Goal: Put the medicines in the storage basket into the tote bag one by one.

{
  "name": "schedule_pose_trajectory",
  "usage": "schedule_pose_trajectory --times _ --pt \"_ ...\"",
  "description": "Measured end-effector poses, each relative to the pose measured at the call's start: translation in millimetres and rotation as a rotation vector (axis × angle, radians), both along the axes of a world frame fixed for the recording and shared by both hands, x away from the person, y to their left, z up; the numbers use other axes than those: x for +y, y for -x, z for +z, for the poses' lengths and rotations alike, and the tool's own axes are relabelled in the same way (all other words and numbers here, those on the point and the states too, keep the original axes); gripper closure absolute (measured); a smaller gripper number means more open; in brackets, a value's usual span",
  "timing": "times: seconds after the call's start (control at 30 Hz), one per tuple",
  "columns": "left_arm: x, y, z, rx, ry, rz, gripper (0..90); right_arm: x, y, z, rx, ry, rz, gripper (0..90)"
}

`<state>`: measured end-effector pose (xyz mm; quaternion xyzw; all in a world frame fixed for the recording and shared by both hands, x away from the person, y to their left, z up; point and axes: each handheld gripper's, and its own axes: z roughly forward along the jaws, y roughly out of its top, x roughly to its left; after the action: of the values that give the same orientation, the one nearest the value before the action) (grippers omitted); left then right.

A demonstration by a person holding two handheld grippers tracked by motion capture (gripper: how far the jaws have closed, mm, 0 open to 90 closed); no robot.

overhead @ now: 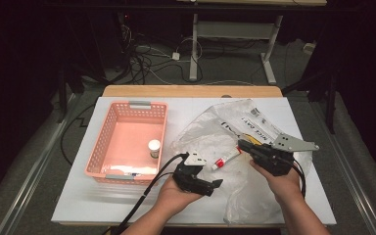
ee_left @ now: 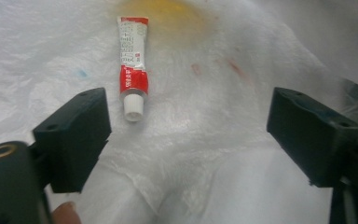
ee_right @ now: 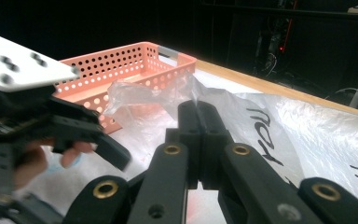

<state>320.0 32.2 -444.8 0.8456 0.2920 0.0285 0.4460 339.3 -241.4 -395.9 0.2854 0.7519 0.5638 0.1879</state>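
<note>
A small red and white tube (overhead: 223,160) with a white cap lies on a crumpled clear plastic bag (overhead: 245,122) on the white table top. In the left gripper view the tube (ee_left: 133,60) lies just beyond my left gripper (ee_left: 189,107), cap toward its left jaw; the jaws stand wide open with nothing between them. That left gripper (overhead: 210,183) hovers at the bag's near left edge. My right gripper (overhead: 241,144) rests over the bag right of the tube. Its jaws (ee_right: 198,109) are pressed together; whether film is pinched between them I cannot tell.
A pink perforated basket (overhead: 108,120) stands at the left of the table, holding a small white-capped bottle (overhead: 153,148) and some flat items at its near wall. The basket (ee_right: 135,58) sits just past the bag's raised edge. Cables trail off the table's front.
</note>
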Motion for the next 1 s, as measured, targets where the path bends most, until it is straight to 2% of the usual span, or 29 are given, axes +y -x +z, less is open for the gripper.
schedule_pose_trajectory --times 0.1,0.23,0.33,0.47,0.53,0.6,0.77,0.9,1.0 --pt "7.4 5.2 5.4 -0.002 -0.014 -0.002 0.0 0.0 0.2 -0.1 0.0 0.002 0.001 90.0" --pt "20.6 13.5 10.9 -0.032 -0.015 0.013 0.0 -0.2 1.0 0.4 -0.004 0.004 -0.002 90.0" --pt "30.8 15.4 13.0 -0.021 0.001 0.023 0.0 -0.4 1.5 1.3 -0.008 0.006 -0.004 90.0" --pt "40.9 18.2 17.9 -0.031 -0.024 0.033 0.0 -0.9 2.3 3.4 -0.016 0.006 -0.004 90.0" --pt "46.6 20.5 22.4 -0.029 -0.009 0.039 0.0 -1.0 2.6 3.6 -0.016 0.006 -0.004 90.0" --pt "51.9 21.8 26.8 -0.035 -0.015 0.057 0.0 -1.1 2.5 3.3 -0.018 0.007 -0.003 90.0" --pt "71.4 18.4 33.9 -0.034 0.002 0.109 0.0 -0.7 2.2 1.9 -0.008 0.003 0.003 90.0" --pt "89.1 13.2 36.5 -0.054 -0.02 0.164 0.0 -0.8 1.5 1.4 -0.009 0.005 0.003 90.0" --pt "101.9 9.4 37.8 -0.053 -0.013 0.194 0.0 -2.3 2.3 3.7 -0.013 0.001 0.001 90.0"
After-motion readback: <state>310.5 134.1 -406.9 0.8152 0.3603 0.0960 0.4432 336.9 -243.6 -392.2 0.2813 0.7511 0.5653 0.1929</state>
